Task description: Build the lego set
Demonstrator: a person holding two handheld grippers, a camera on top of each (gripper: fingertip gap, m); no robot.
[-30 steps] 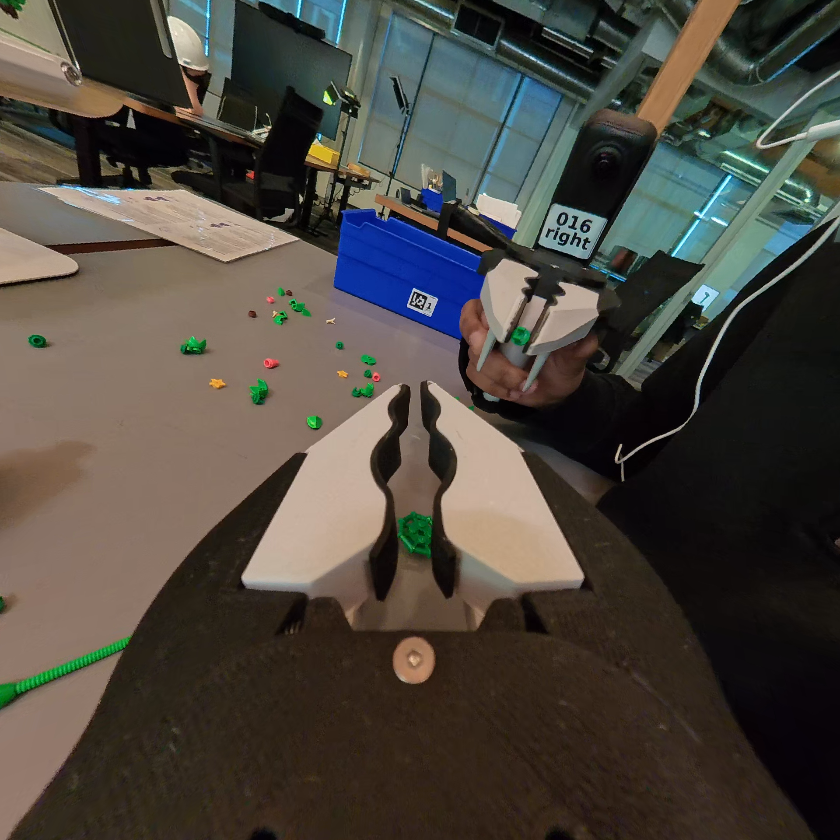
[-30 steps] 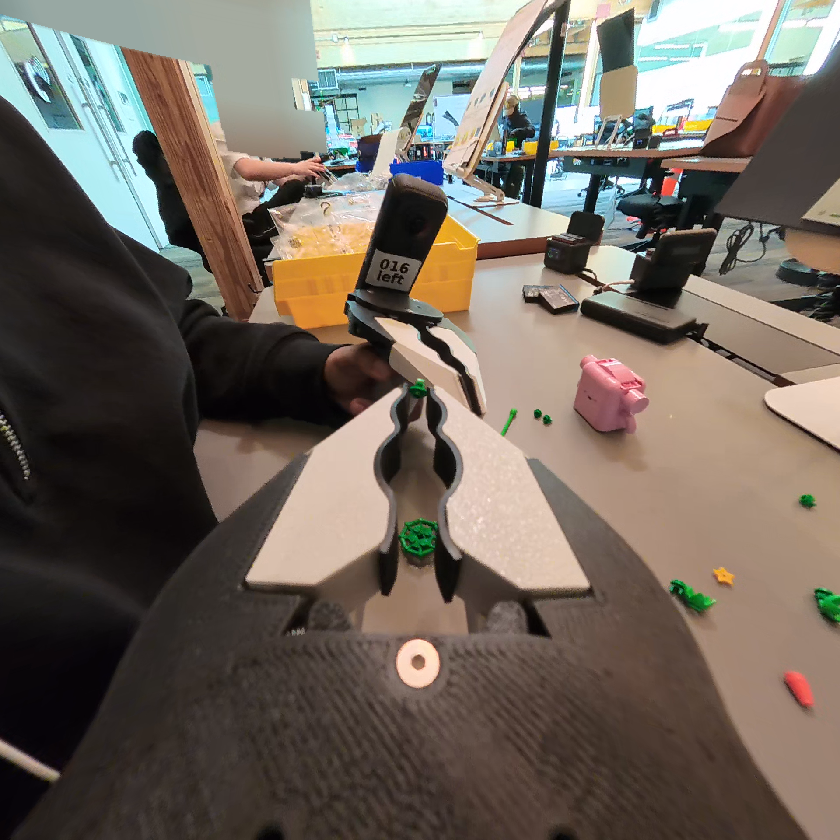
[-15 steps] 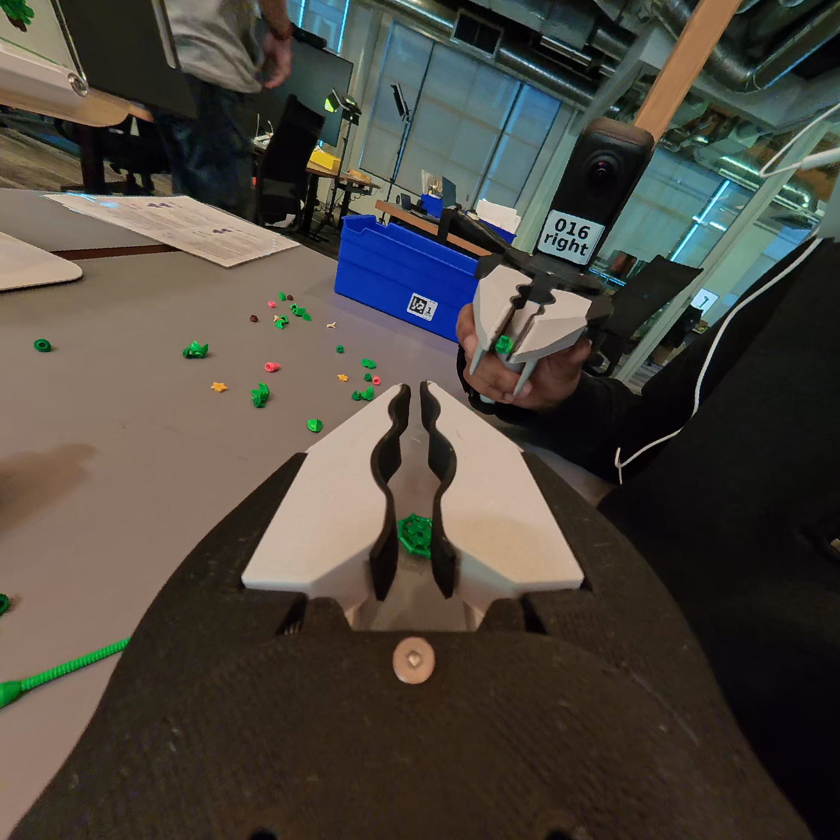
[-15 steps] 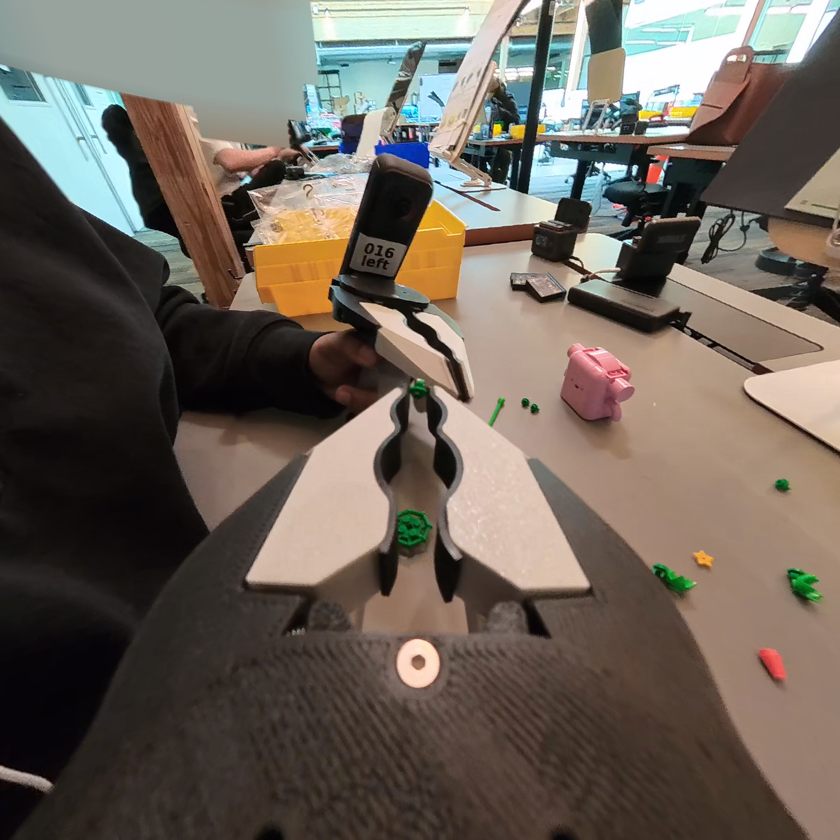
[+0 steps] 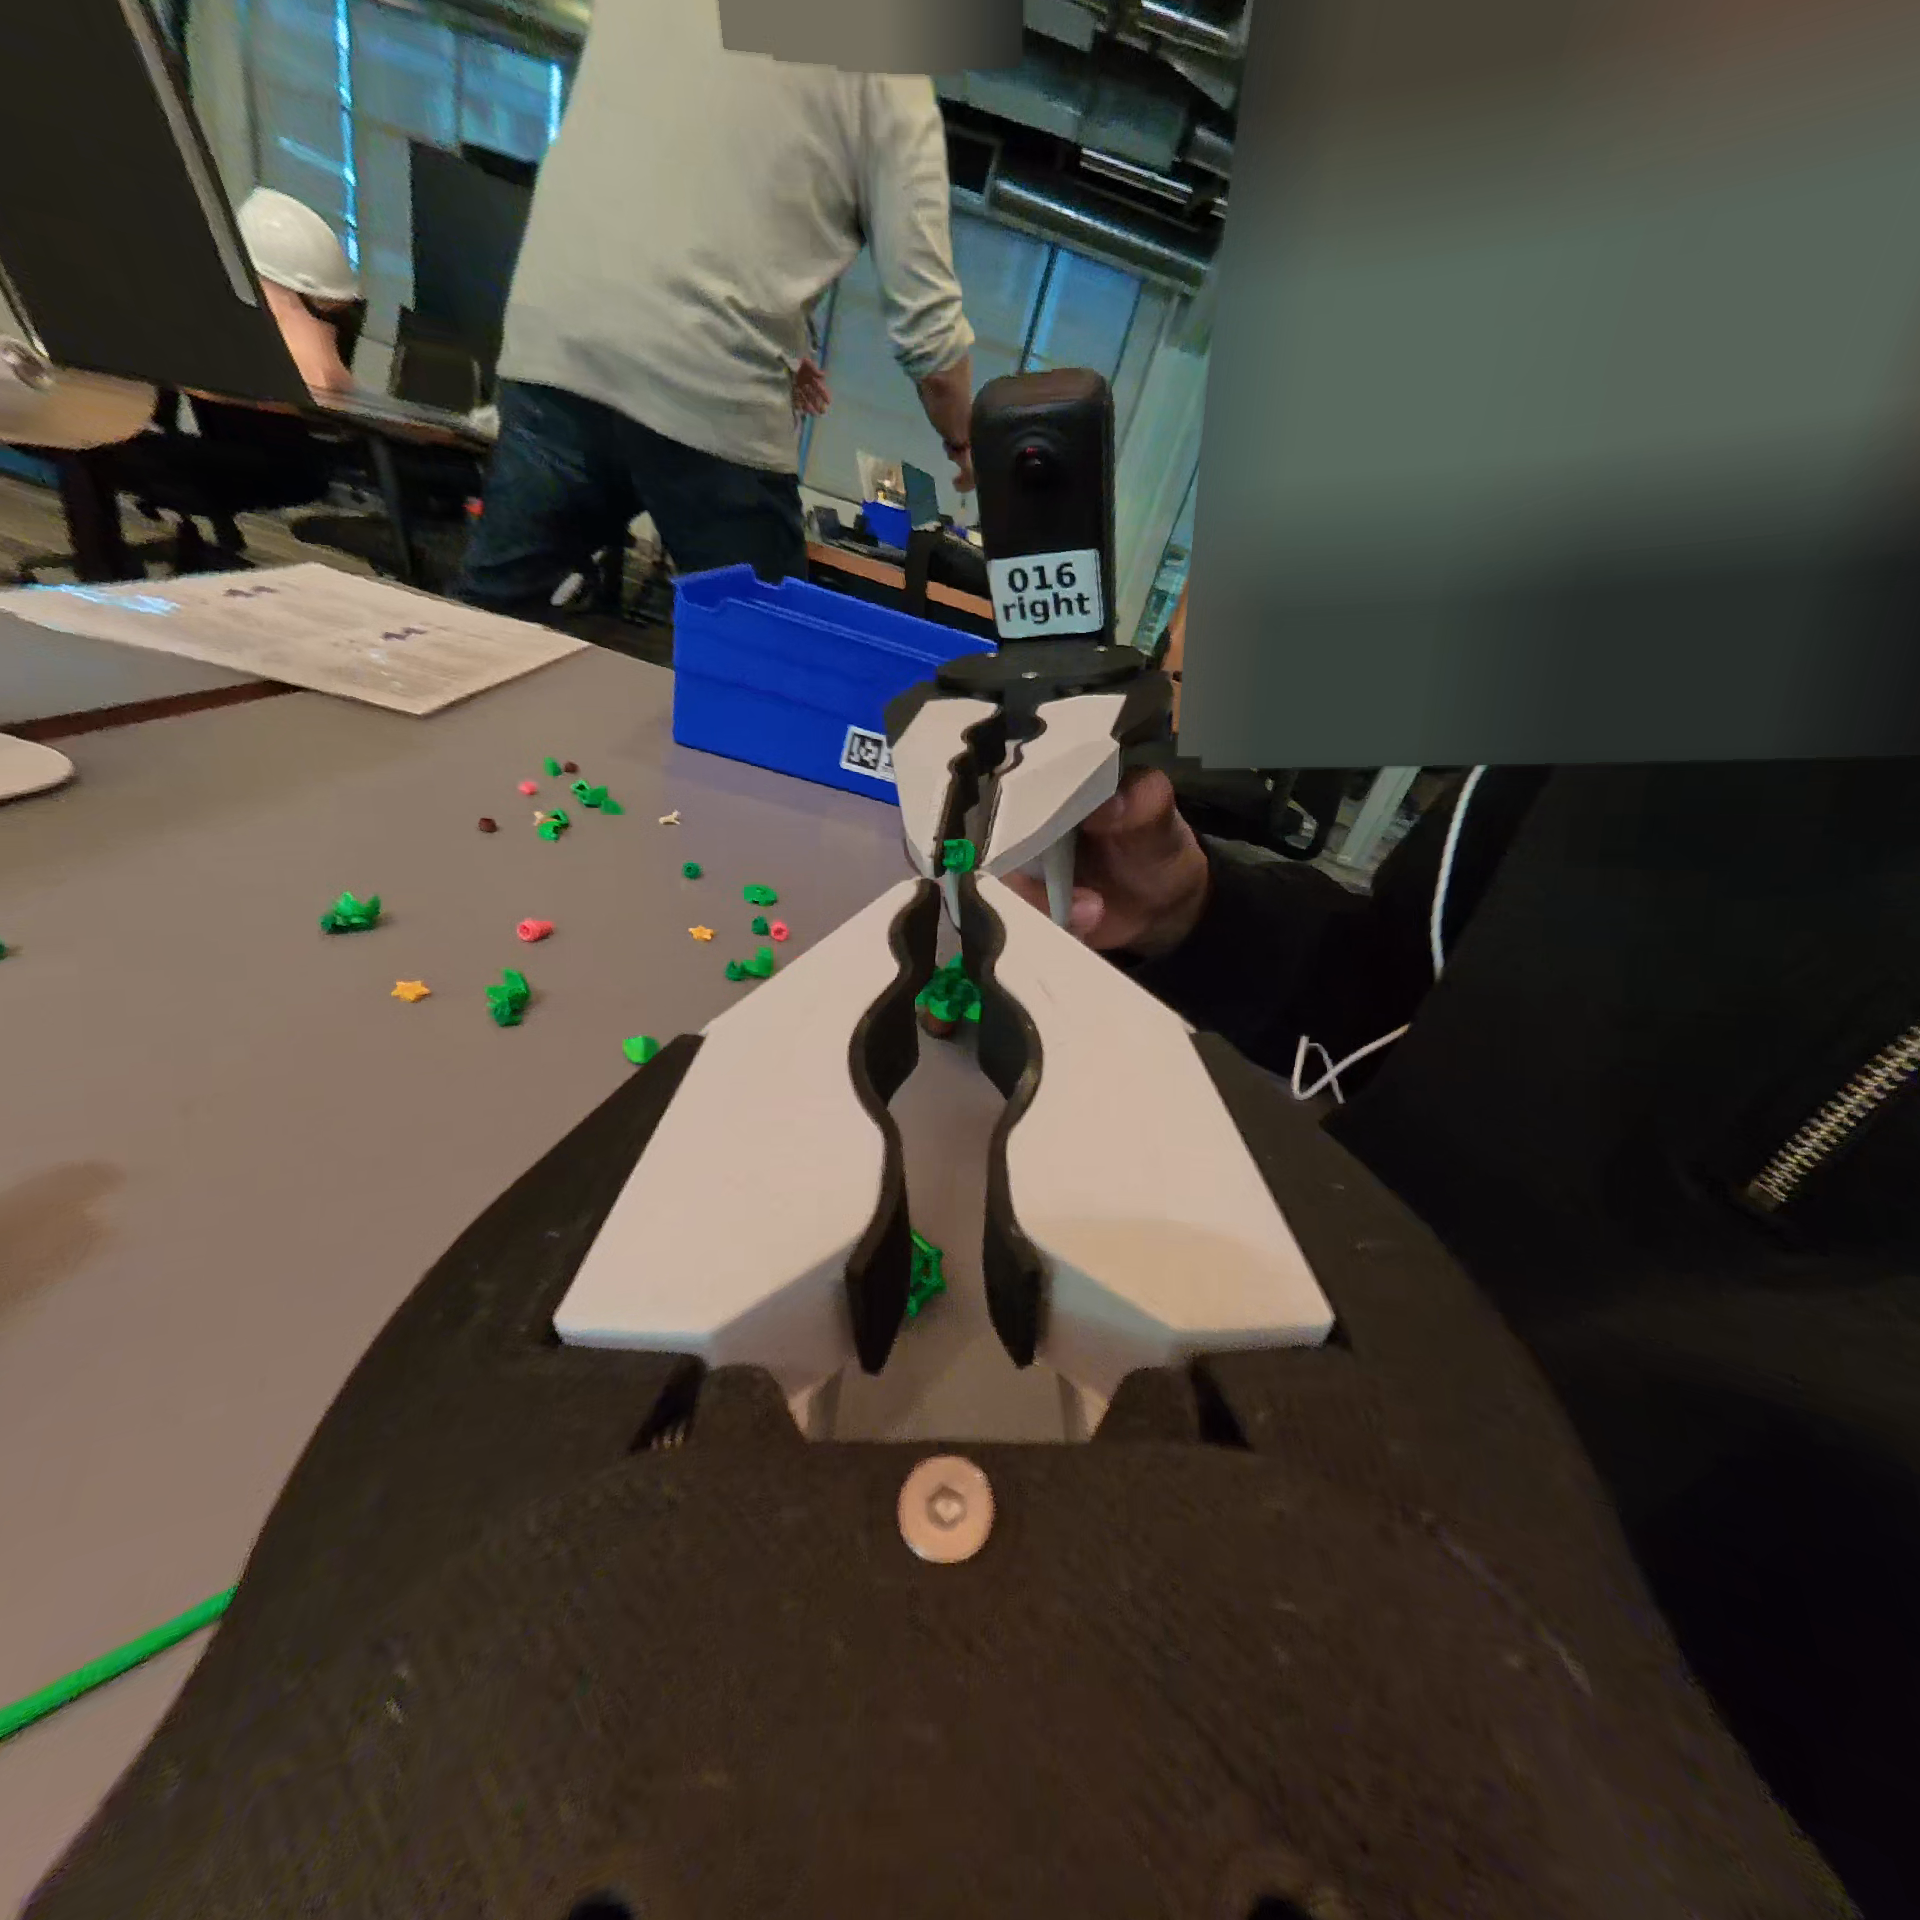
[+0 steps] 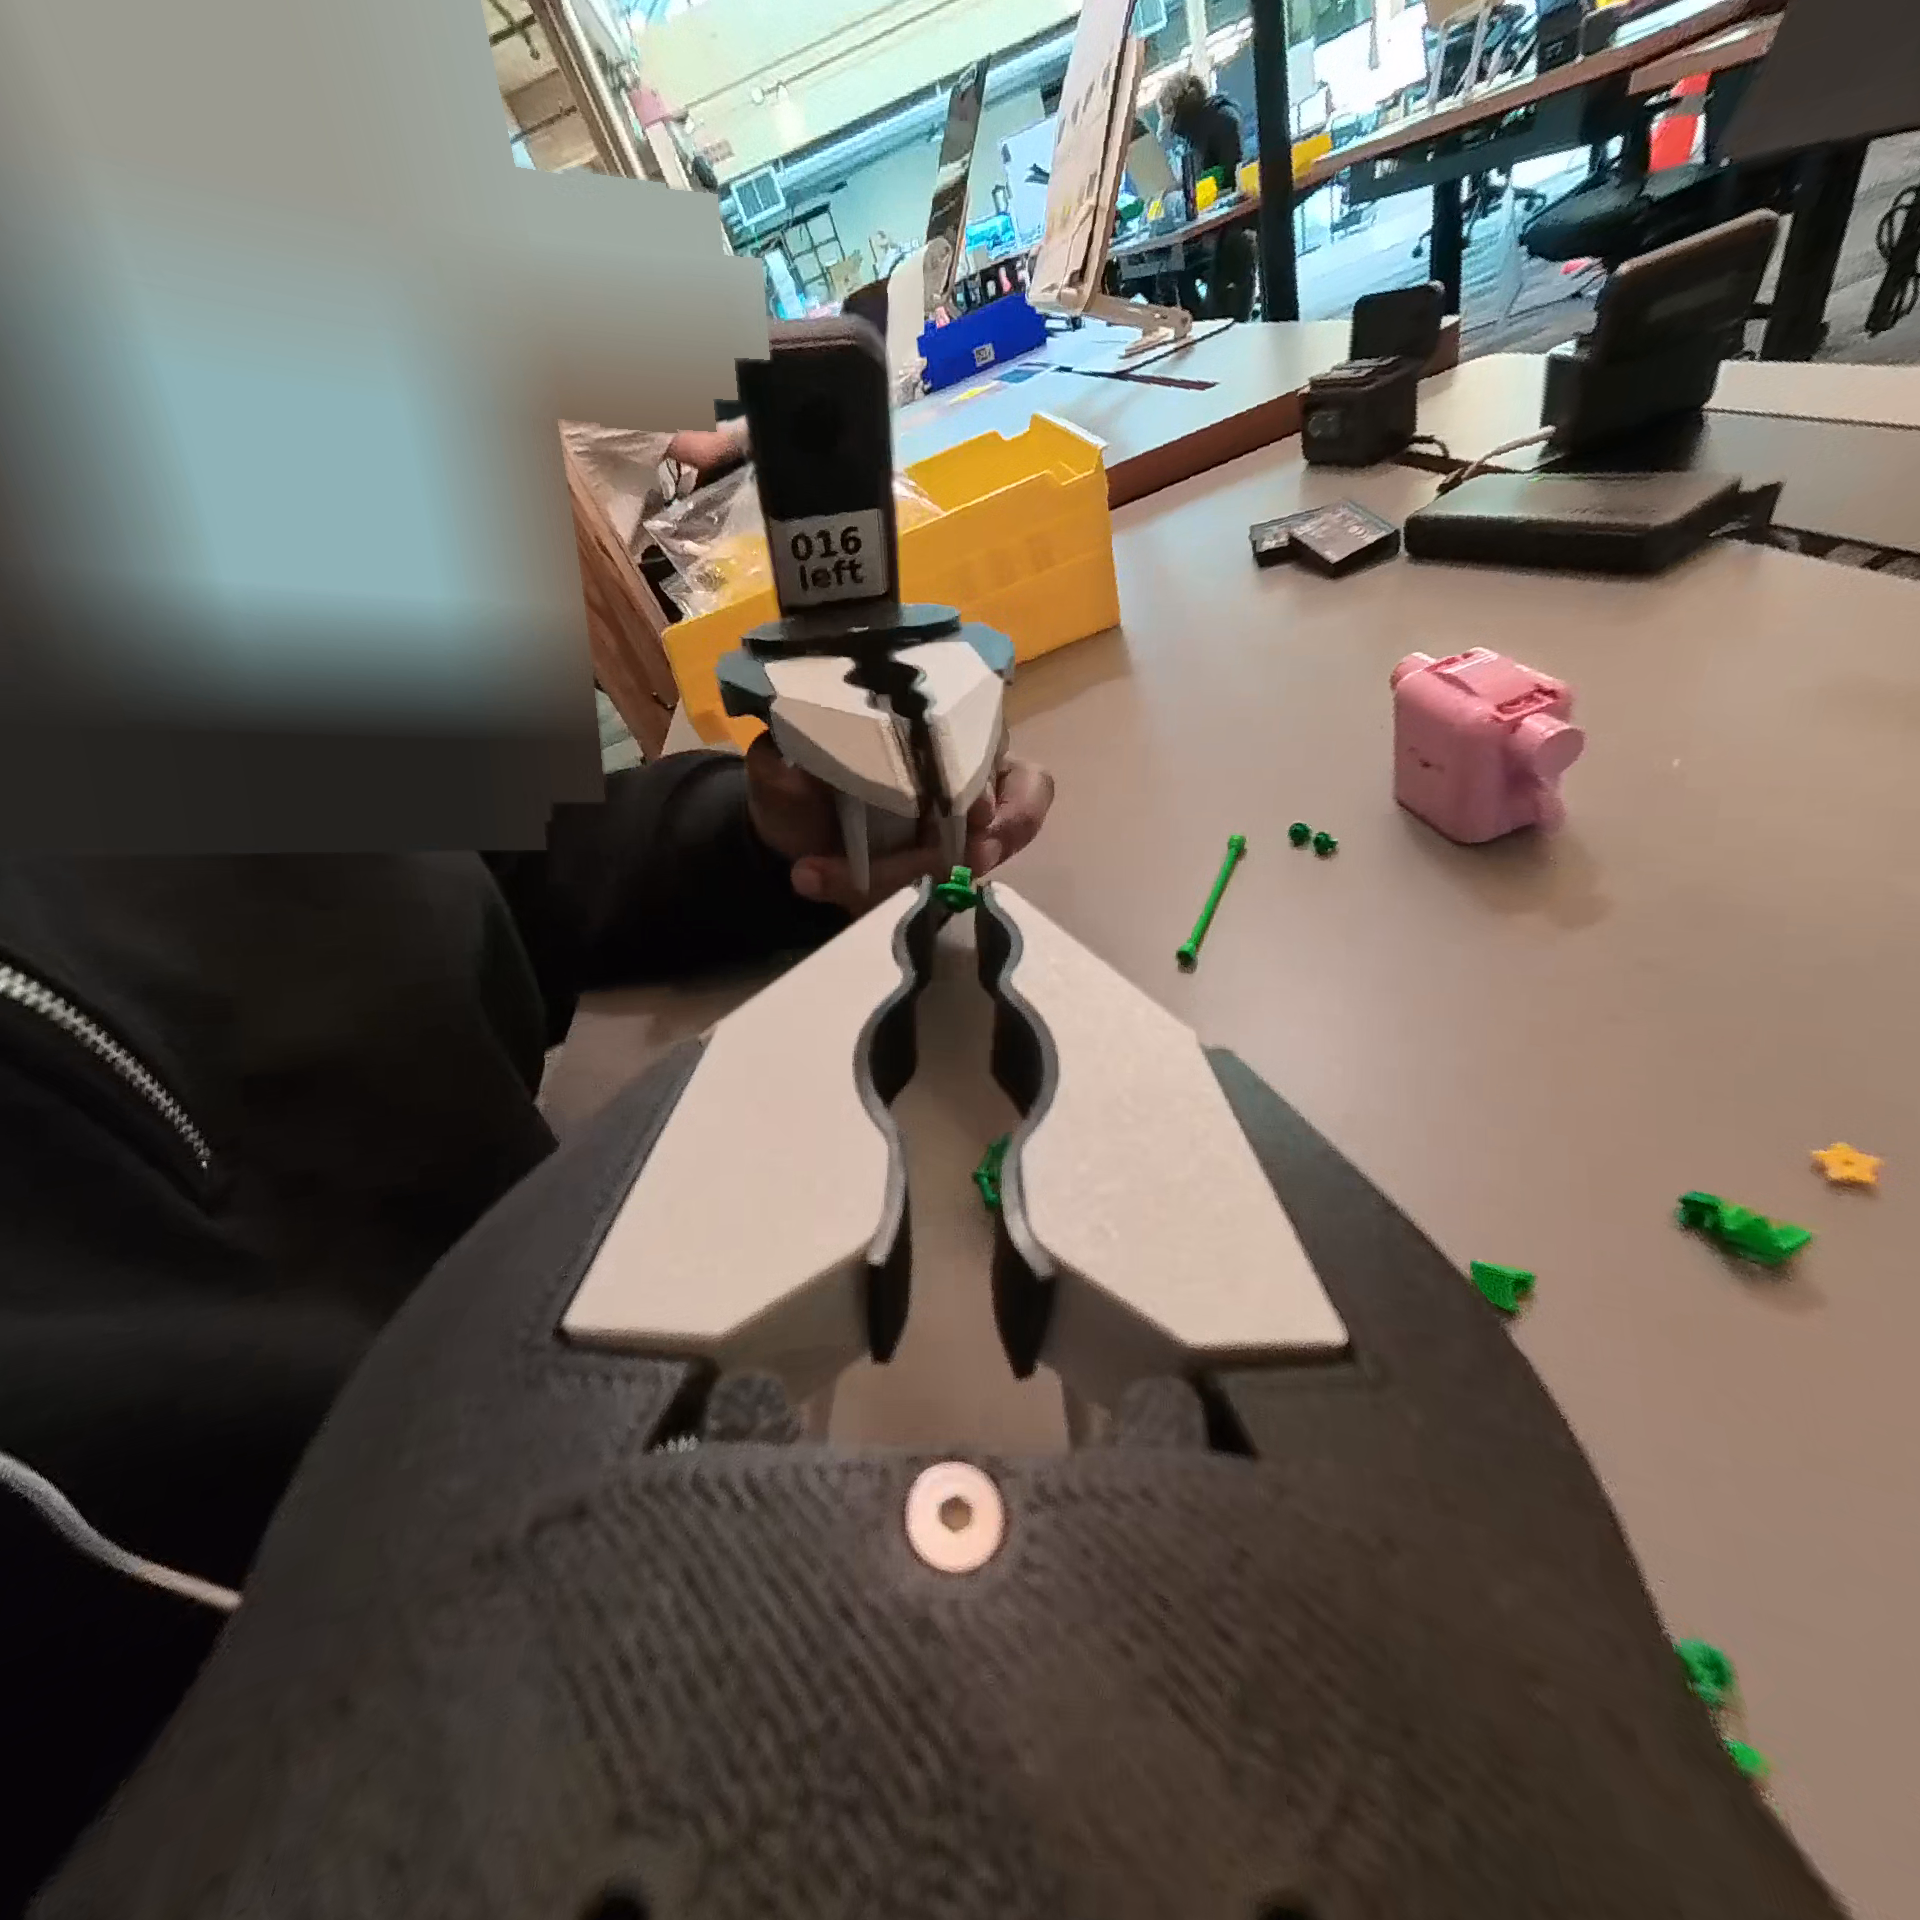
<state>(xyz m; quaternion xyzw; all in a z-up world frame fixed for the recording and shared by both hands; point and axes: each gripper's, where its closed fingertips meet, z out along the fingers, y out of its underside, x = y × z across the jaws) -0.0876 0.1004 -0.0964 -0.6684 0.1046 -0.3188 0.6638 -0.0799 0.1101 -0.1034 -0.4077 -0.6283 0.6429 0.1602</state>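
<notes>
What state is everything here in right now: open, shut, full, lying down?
left gripper: jaws nearly shut, green webbed piece lodged deep between them.
right gripper: shut on small green piece at its tips.
blue bin: upright, open-topped, contents hidden.
yellow bin: upright, holding clear bags.
green rod: lying flat on the table.

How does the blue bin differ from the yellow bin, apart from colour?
The blue bin bears a black-and-white square sticker on its front; the yellow bin shows none on the sides in view. Clear bags rise from the yellow bin, while the blue bin's inside is hidden. Both are open-topped plastic bins standing on the grey table.
</notes>
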